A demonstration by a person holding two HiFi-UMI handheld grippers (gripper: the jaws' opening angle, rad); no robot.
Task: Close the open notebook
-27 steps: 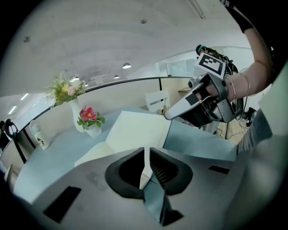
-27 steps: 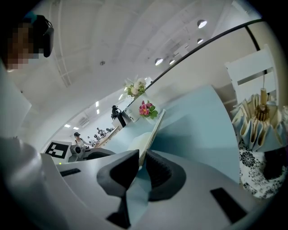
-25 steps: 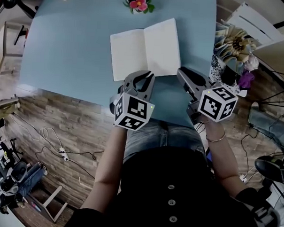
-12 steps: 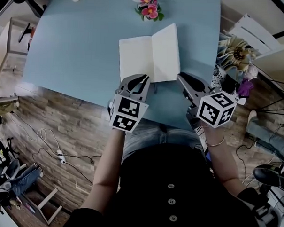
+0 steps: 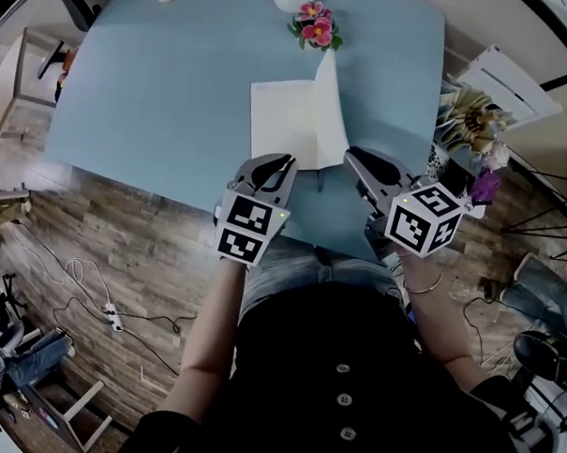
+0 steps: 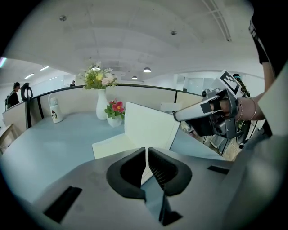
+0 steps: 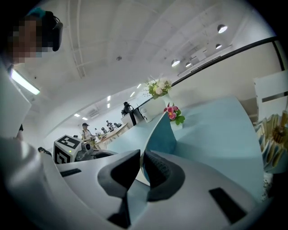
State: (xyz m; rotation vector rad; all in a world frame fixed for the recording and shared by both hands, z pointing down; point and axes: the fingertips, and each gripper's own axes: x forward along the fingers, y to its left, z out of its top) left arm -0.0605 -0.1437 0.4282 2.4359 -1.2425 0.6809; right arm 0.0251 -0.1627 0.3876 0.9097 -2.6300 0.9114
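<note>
Your right gripper is pinched on the near edge of the notebook's right-hand half; in the right gripper view its jaws clamp the blue cover. That half stands almost upright along the spine, while the left page lies flat on the desk in the upper middle of the head view, just below the pink flowers. Your left gripper sits at the notebook's near left edge, its jaws drawn nearly together with only a slit between them, and nothing shows as held there. A second ago the notebook lay fully open and flat, and your left gripper's jaws were spread.
</note>
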